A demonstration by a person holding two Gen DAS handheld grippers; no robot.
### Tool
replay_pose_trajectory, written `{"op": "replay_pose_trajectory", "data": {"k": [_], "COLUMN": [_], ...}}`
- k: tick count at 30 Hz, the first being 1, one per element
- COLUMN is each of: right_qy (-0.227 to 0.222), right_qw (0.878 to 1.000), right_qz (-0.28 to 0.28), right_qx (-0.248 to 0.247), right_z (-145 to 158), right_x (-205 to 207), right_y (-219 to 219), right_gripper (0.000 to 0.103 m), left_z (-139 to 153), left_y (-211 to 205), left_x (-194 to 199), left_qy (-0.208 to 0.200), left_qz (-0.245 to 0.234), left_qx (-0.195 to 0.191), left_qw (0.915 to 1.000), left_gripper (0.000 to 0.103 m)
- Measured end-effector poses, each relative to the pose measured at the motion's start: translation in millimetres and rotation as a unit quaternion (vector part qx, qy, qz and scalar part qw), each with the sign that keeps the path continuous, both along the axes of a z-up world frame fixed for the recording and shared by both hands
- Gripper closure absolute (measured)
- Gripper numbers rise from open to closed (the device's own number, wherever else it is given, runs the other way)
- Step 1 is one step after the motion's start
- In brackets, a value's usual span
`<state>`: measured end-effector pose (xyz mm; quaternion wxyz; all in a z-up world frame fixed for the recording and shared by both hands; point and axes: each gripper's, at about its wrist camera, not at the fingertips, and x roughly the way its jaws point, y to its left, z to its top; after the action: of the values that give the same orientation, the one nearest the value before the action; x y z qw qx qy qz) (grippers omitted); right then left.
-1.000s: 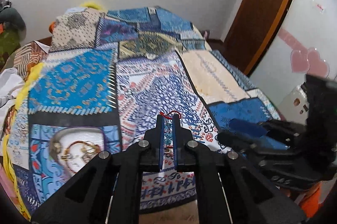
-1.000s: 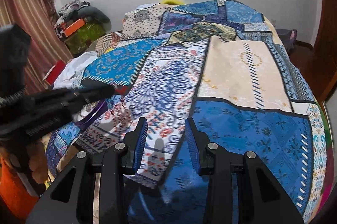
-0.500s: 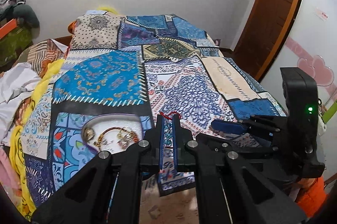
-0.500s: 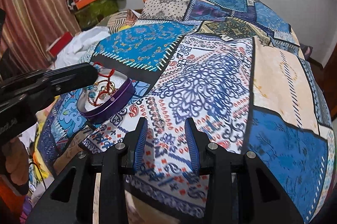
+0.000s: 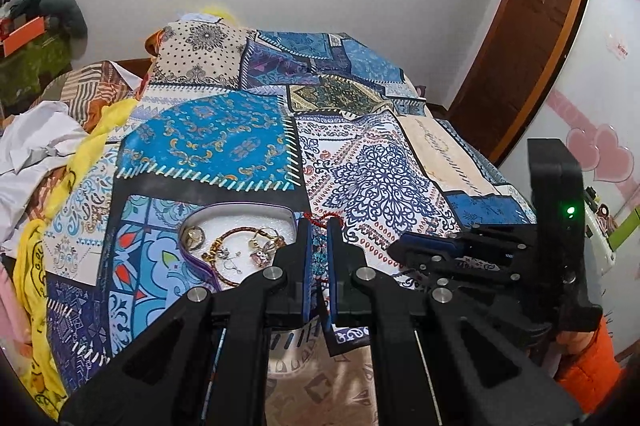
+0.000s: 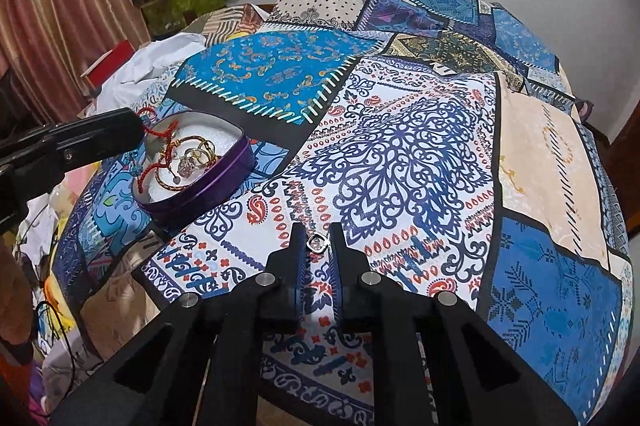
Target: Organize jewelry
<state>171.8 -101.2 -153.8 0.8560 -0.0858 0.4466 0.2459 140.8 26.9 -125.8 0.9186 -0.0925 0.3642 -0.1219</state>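
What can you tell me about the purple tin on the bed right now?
The purple tin is a shallow, rounded metal box with no lid on it, glossy violet outside, padded white inside. It sits flat on the patchwork bedspread, near the edge. Inside lie gold bangles, rings and part of a red cord bracelet whose other end the left gripper pinches above the rim. The right gripper, apart from the tin, pinches a small silver ring.

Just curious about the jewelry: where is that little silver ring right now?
In the right wrist view the silver ring sits pinched between the right gripper's fingertips, above the patterned bedspread, right of the purple tin.
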Motion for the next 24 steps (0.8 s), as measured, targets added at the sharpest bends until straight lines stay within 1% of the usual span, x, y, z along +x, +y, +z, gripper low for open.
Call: {"op": "replay_pose_trajectory", "data": {"k": [5, 8, 11, 16, 20, 24], "right_qy": [-0.015, -0.033, -0.053, -0.076, -0.082, -0.072], "right_qw": [1.000, 0.999, 0.998, 0.996, 0.994, 0.994], "right_qz": [-0.011, -0.012, -0.007, 0.009, 0.026, 0.046], "right_qx": [0.013, 0.022, 0.034, 0.053, 0.063, 0.061], "right_z": [16.8, 33.1, 50.6, 69.4, 73.6, 64.1], "right_x": [-5.7, -10.5, -14.3, -16.3, -16.2, -14.7], "right_y": [-4.0, -1.8, 4.7, 23.8, 42.2, 63.7], "right_gripper": [0.093, 0.093, 0.093, 0.093, 0.093, 0.093], "left_z": [9.5, 15.8, 21.8, 27.9, 29.6, 25.5], "left_y": [7.7, 14.4, 23.3, 40.0, 52.6, 62.9], "left_x": [-8.0, -12.7, -15.2, -14.8, -13.8, -10.8], "left_qy": [-0.014, -0.023, -0.032, -0.040, -0.043, -0.040], "left_qz": [0.009, 0.015, 0.023, 0.040, 0.051, 0.057], "left_qx": [0.004, 0.006, 0.010, 0.014, 0.014, 0.010], "left_qw": [0.9999, 0.9996, 0.9992, 0.9983, 0.9977, 0.9975], "left_gripper": [0.098, 0.098, 0.098, 0.098, 0.098, 0.098]}}
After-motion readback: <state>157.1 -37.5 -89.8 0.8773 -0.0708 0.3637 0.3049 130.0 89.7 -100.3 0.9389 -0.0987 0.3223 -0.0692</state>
